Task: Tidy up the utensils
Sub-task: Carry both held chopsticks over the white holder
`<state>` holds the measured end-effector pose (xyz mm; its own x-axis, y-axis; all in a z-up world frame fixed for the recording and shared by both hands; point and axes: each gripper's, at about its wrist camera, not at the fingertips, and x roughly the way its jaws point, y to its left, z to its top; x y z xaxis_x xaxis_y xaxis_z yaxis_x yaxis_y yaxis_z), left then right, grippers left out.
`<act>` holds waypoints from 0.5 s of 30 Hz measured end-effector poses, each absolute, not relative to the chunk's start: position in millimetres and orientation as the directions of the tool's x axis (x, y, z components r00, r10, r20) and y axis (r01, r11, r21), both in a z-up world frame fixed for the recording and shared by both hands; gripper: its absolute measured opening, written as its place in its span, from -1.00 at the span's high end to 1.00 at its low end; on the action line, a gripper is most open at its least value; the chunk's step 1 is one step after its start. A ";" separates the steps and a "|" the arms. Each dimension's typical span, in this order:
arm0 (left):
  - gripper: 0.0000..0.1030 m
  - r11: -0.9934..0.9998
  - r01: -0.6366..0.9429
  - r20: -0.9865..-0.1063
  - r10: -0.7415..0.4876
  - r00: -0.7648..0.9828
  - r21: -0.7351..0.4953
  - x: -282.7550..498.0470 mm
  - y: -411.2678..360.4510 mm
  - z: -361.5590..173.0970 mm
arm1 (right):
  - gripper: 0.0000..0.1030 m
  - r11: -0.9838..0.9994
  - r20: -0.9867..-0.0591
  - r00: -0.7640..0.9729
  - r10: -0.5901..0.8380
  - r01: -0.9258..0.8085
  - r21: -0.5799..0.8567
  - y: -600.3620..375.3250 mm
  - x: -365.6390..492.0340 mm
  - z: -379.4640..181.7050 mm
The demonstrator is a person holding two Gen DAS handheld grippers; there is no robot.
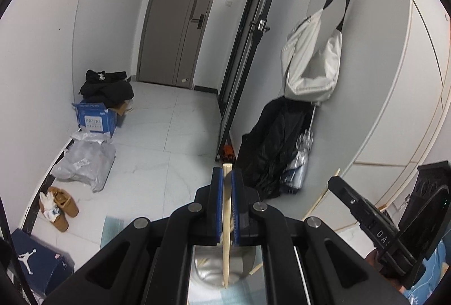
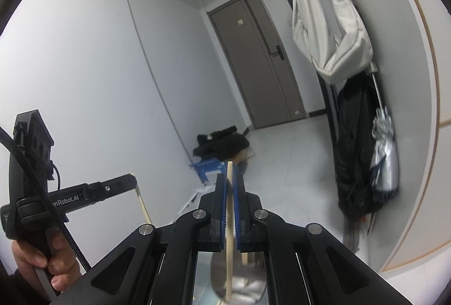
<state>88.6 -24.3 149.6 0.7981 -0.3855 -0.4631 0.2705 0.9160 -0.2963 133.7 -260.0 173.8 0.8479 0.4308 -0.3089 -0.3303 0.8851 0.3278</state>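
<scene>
In the left wrist view my left gripper is shut on a pale wooden chopstick. The stick stands upright, with its top just above the blue pads and its lower end over a shiny metal container. My right gripper shows at the right edge, holding a second chopstick. In the right wrist view the right gripper is shut on that thin chopstick, above the same metal container. The left gripper, held by a hand, carries its stick.
Ahead is a tiled hallway floor with a brown door. A white bag, a black coat and a folded umbrella hang on the right wall. Blue boxes, a plastic bag and shoes line the left.
</scene>
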 end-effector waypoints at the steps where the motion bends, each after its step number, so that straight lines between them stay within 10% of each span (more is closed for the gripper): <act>1: 0.95 0.914 0.272 -0.460 -0.390 0.798 -0.302 94.3 -24.6 150.7 | 0.92 0.886 -0.303 0.852 0.427 -0.327 0.329 -260.5 140.4 175.8; 15: 0.95 0.933 0.278 -0.463 -0.355 0.812 -0.228 145.0 -41.7 127.9 | 0.92 0.920 -0.307 0.878 0.367 -0.292 0.262 -244.7 193.9 151.9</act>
